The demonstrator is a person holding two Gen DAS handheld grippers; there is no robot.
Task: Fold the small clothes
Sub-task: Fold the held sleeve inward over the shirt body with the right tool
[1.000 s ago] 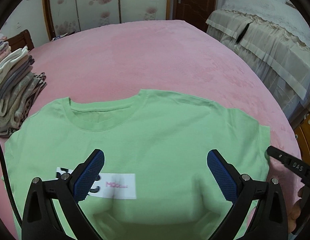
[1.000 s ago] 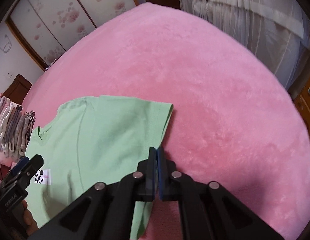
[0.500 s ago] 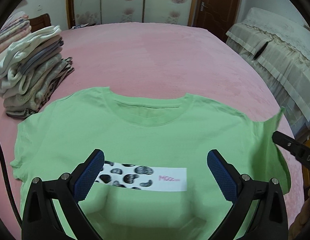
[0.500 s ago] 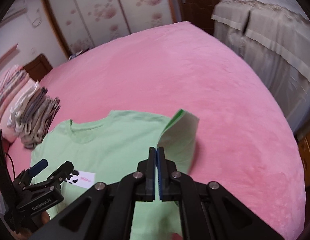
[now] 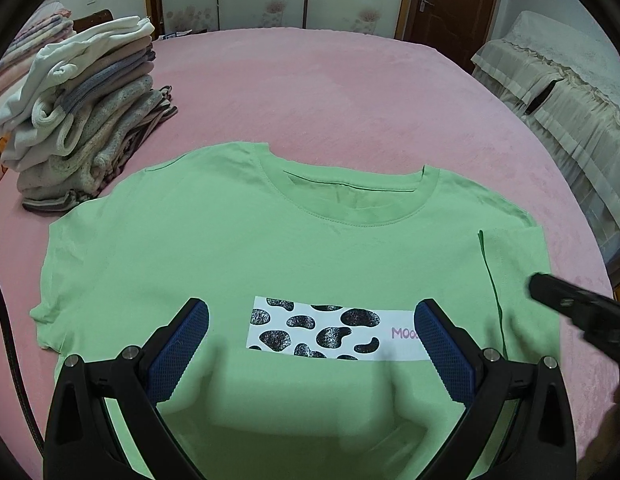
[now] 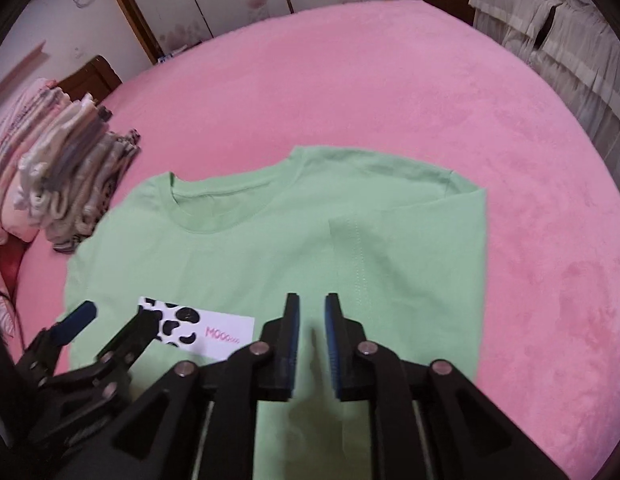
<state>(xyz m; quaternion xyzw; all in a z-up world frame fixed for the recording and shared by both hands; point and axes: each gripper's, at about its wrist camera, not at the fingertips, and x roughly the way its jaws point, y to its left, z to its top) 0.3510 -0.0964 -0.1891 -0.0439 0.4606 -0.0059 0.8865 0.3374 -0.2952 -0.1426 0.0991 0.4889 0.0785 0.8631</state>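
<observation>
The green T-shirt (image 5: 238, 248) lies face up on the pink bed (image 5: 349, 92), roughly in the middle of the near half, collar toward the far edge and a cow-spot print strip (image 5: 329, 334) across the chest. Its right sleeve (image 6: 413, 248) is already turned inward over the body, leaving a straight folded edge on that side; the left sleeve (image 5: 58, 304) lies spread flat toward the bed's left edge. A stack of folded clothes (image 5: 82, 128) sits well apart, near the far left corner. The left gripper (image 5: 311, 344) hovers over the lower chest with its jaws wide and empty. The right gripper (image 6: 311, 344) hangs above the folded-in sleeve with jaws narrowly parted, gripping nothing. The shirt looks like thin cotton knit: light, limp, with no stiffness, so it will drape and sag from any pinch point and may drag or bunch on the plush bed cover, which probably grips it. A likely next hold is the left sleeve's hem or shoulder seam, where doubled cloth gives the blue pads something to bite. Pinching 1 layer only could pull the front away from the back, so both layers should be taken together.
</observation>
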